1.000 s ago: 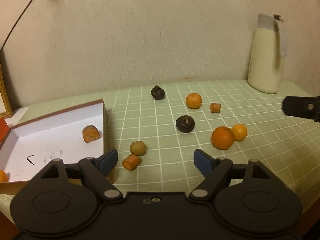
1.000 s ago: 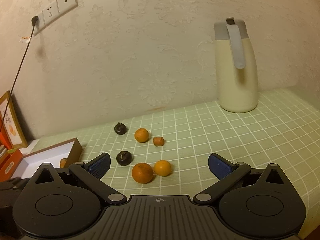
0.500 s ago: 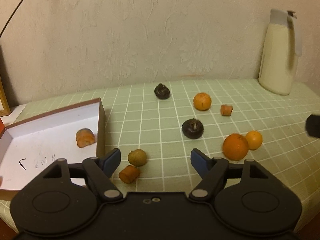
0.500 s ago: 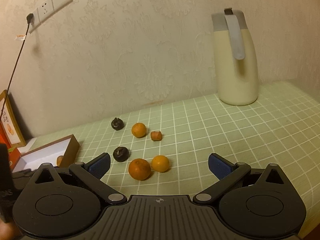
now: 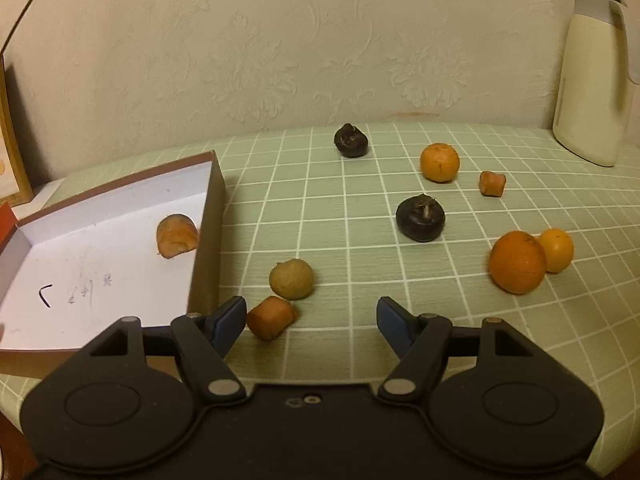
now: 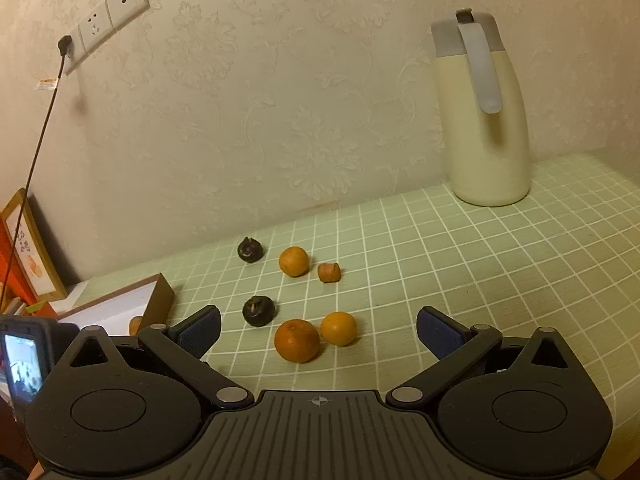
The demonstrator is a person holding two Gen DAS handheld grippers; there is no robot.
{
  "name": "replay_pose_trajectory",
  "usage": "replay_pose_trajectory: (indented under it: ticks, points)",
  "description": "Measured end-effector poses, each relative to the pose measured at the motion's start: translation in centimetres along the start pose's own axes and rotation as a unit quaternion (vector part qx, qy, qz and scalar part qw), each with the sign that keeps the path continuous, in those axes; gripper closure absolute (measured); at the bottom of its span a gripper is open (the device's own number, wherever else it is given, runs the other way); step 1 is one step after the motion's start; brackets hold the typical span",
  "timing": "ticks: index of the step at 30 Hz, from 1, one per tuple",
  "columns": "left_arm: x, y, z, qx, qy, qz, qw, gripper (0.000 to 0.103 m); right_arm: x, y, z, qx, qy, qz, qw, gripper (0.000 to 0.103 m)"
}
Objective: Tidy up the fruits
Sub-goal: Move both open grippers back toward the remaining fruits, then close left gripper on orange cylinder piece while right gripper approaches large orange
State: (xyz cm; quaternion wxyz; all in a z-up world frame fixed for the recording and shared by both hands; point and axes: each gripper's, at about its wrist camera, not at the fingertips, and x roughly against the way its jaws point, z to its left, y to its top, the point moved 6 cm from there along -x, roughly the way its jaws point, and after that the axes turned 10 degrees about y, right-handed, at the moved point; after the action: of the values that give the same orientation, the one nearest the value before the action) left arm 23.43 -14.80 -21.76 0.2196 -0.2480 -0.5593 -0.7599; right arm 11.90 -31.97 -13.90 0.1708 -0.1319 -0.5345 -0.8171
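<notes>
Closing in low with the left gripper [image 5: 310,314], jaws narrowing but pinching nothing yet, lined up on the stubby orange piece [image 5: 271,317] beside the box [image 5: 208,216] near the table's front edge, likely next in. Right gripper [image 6: 318,330] gaping, empty, hovering short of the smooth oranges [image 6: 297,340] mid-table.

**Cream jug, socket and frame against papered wall**

Standing at the far right of a green checked tablecloth [image 6: 500,280]: a cream jug [image 6: 486,128] with grey lid and handle, close to the patterned wallpaper [image 6: 260,100]. Mounted high at left, a white socket strip [image 6: 106,20], with a dark cord [image 6: 36,152] plugged in and hanging down. Leaning at the left edge, a wooden picture frame [image 6: 30,246].
</notes>
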Motion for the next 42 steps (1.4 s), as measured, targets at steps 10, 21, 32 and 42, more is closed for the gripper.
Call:
replay_pose_trajectory:
  ticks: [10, 21, 32, 42]
  points:
    - [0.8, -0.2, -0.6, 0.002, -0.021, -0.01, 0.9997, 0.058, -0.1, -0.2, -0.4, -0.005, -0.004, 0.005, 1.0, 0.0]
    - [0.1, -0.3, 0.5, 0.023, -0.011, 0.001, 0.9997, 0.066, -2.0, -0.9, 0.7, 0.027, -0.001, 0.025, 0.999, 0.0]
    - [-0.1, -0.5, 0.2, 0.027, -0.017, -0.007, 0.9995, 0.071, -6.5, -1.8, 1.0, 0.056, 0.001, 0.063, 0.996, 0.02]
    - [-0.4, -0.4, 0.0, 0.043, -0.027, -0.008, 0.9987, 0.073, -9.8, -1.9, 0.8, 0.073, 0.004, 0.078, 0.994, 0.047]
